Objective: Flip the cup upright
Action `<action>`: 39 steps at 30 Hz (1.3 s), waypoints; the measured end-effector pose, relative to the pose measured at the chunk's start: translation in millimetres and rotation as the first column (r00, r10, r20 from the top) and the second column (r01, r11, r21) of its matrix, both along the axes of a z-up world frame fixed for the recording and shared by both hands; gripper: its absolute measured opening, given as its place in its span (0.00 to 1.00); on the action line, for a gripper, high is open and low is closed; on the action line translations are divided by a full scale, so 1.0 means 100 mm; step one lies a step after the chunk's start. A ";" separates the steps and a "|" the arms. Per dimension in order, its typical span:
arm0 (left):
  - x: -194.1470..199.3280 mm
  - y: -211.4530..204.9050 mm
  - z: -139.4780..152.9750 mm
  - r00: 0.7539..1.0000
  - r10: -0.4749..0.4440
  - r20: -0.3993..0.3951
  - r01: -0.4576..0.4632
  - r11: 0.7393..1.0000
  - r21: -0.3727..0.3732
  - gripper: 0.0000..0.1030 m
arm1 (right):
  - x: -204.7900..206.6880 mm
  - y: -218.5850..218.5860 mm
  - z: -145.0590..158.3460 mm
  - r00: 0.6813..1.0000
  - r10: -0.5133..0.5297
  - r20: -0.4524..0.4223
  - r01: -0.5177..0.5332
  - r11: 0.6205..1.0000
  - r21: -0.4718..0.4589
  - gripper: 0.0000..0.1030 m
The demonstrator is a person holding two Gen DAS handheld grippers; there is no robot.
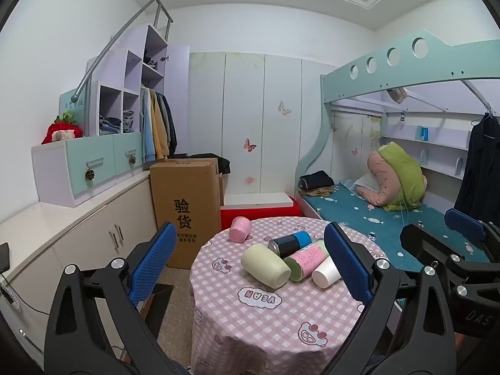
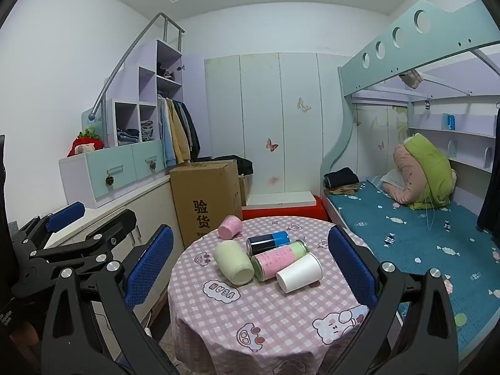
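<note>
table (image 2: 268,318): I'm looking down on the round pink-checked top from the near edge; five containers are lying on their sides mid-table.
left tongs (image 1: 250,265): I'm holding them released, nothing gripped, hovering short of the cluster.
right tongs (image 2: 250,265): also spread wide, nothing between the pads, hovering short too.
cream cup (image 2: 233,262): lying to the left of the pile, long axis running toward me, mouth facing me; the left side is looking nearer.
paper cup (image 2: 300,272): lying to the right, mouth pointing near-left, touching the pink-green can (image 2: 279,259); I'm judging the right side nearer.
target: I'm not able to tell which cup is meant.
</note>
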State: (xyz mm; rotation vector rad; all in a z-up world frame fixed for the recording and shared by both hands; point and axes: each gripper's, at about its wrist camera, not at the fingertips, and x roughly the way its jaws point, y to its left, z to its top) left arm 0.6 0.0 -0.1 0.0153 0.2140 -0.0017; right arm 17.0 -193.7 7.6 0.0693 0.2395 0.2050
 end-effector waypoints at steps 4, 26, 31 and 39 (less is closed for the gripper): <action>0.00 0.00 0.00 1.000 0.001 0.001 -0.001 1.000 0.002 0.93 | 0.00 0.00 0.00 1.000 -0.002 -0.008 0.002 1.000 0.004 0.93; 0.00 0.00 0.00 1.000 0.000 0.001 0.000 1.000 -0.003 0.93 | 0.00 -0.01 0.00 1.000 -0.001 -0.007 0.001 1.000 0.004 0.93; 0.00 0.00 0.00 1.000 0.000 0.001 0.000 1.000 -0.003 0.93 | 0.00 -0.01 0.00 1.000 -0.001 -0.007 0.001 1.000 0.006 0.93; 0.00 0.00 0.00 1.000 0.000 0.001 0.000 1.000 -0.002 0.93 | 0.00 -0.02 0.00 1.000 -0.001 -0.006 0.001 1.000 0.007 0.93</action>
